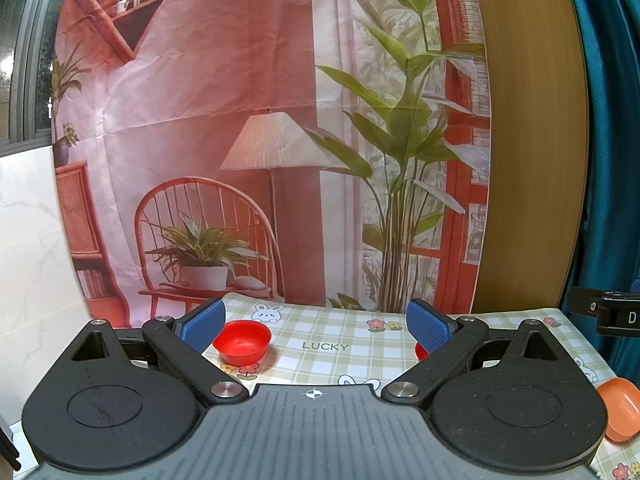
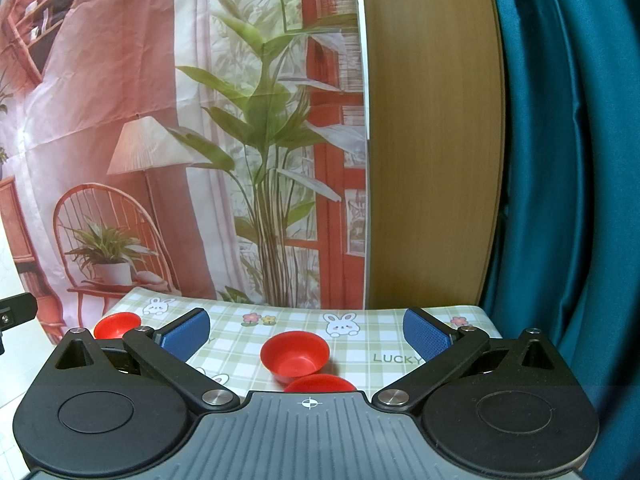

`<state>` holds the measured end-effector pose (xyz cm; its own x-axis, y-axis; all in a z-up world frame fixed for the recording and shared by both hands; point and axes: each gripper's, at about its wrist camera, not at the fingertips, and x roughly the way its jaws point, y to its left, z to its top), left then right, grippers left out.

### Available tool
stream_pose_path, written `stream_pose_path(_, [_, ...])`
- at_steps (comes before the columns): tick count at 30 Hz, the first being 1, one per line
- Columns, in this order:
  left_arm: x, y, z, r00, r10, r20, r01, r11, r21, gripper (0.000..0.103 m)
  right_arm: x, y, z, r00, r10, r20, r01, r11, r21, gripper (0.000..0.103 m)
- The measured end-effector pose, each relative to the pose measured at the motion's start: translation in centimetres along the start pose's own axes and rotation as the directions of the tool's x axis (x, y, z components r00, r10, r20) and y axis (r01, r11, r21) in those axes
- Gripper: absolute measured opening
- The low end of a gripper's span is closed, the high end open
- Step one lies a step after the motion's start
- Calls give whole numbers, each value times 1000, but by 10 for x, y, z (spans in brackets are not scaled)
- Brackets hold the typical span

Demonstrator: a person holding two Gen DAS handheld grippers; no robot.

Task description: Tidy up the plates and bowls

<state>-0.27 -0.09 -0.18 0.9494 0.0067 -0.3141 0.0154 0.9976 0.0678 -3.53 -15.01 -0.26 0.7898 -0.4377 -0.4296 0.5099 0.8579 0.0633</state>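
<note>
Right, both of my grippers sit wide apart w/ nothing between the blue pads. Left gripper (image 1: 316,326) hovers over the checked tablecloth (image 1: 344,364); a red bowl (image 1: 241,341) stands just inside its left finger, near the pad but not touching as far as I can tell. A second red piece (image 1: 421,351) peeks out from behind the right finger, mostly hidden, so I can't say whether it's a bowl or a plate. An orange bowl (image 1: 619,408) lies at the far right edge of the left wrist view, partly behind the gripper body, tipped so its opening faces the camera.

Right gripper (image 2: 307,334) is spread too, empty. Another red bowl (image 2: 294,355) sits upright btw. its fingers, about centred, opening up. Just in front of it, closer to me, a red rim (image 2: 320,383) is cut off by the gripper body; the two look close or touching, can't tell which. A third red dish (image 2: 117,325) lies beyond the left finger near the cloth's left edge, its lower part hidden by the linkage.

All pieces are round, so no long axis; the upright ones open upward. Printed backdrop (image 2: 160,120) hangs behind the table.
</note>
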Motion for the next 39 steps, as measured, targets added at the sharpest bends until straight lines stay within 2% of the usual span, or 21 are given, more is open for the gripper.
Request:
stream_pose_path(27, [5,-3,-3,1000,12,-9,-12,1000,-6,98,3,0,2,1000,3,3,-3,1000,0,103])
stream_pose_path(31, [16,8,8,999,39,14,-39,999,18,98,10,2,6,1000,27,12,-27,1000,1,103])
stream_pose_path(33, [25,18,13,999,46,20,-46,999,22,98,27,8,8,999,49,6,-49,999,-3,103])
stream_pose_path(39, [63,56,27,999,44,-16,-43,998,52,98,66,30,15,996,89,-14,-89,996,-9,102])
